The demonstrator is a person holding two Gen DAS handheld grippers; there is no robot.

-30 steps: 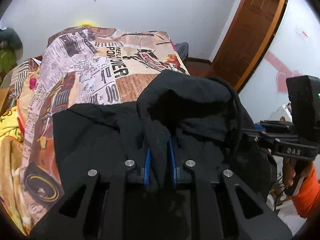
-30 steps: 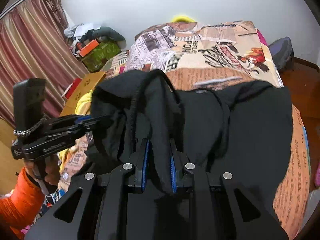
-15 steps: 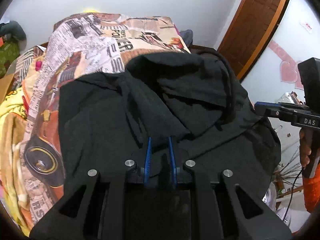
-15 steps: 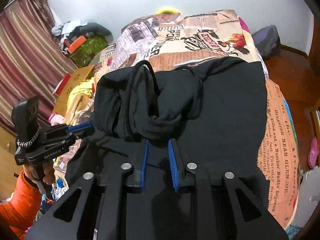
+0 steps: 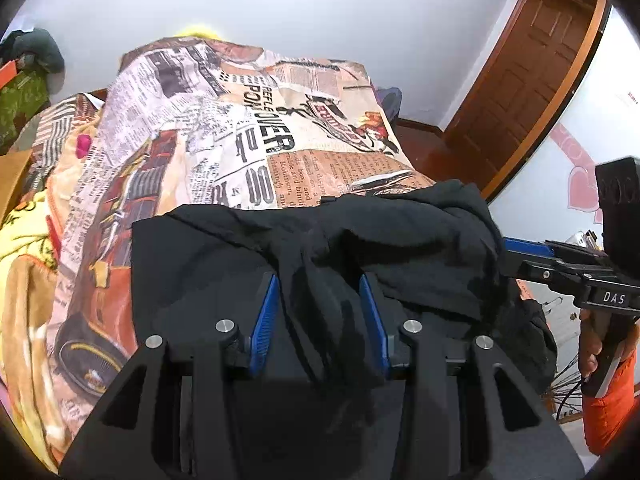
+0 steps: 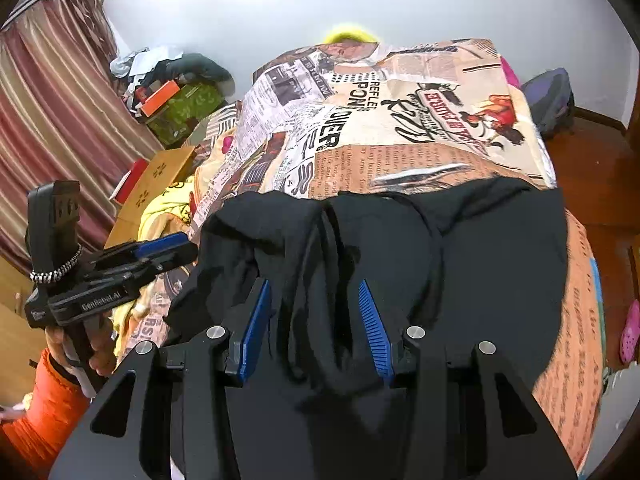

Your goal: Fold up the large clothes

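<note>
A black hoodie (image 5: pixel 400 240) lies folded over on the newspaper-print bedspread (image 5: pixel 248 128), its hood and drawstrings bunched on top (image 6: pixel 380 240). My left gripper (image 5: pixel 320 300) is open, its blue pads (image 5: pixel 266 312) standing wide apart with loose black cloth between them. My right gripper (image 6: pixel 314 308) is open too, blue pads (image 6: pixel 370 316) apart over a fold and drawstring. Each gripper shows in the other's view: the right one at the hoodie's right edge (image 5: pixel 520 252), the left one at its left edge (image 6: pixel 168 246).
The bed fills the middle; the bedspread (image 6: pixel 420 120) runs to the far wall. A yellow blanket (image 5: pixel 24 248) lies left. Boxes and clutter (image 6: pixel 176 104) stand by striped curtains (image 6: pixel 52 128). A wooden door (image 5: pixel 520 92) and wood floor (image 6: pixel 600 168) are right.
Both grippers have opened and let go of the black cloth. The hood part has dropped down flat onto the body of the hoodie, and more bedspread shows beyond it.
</note>
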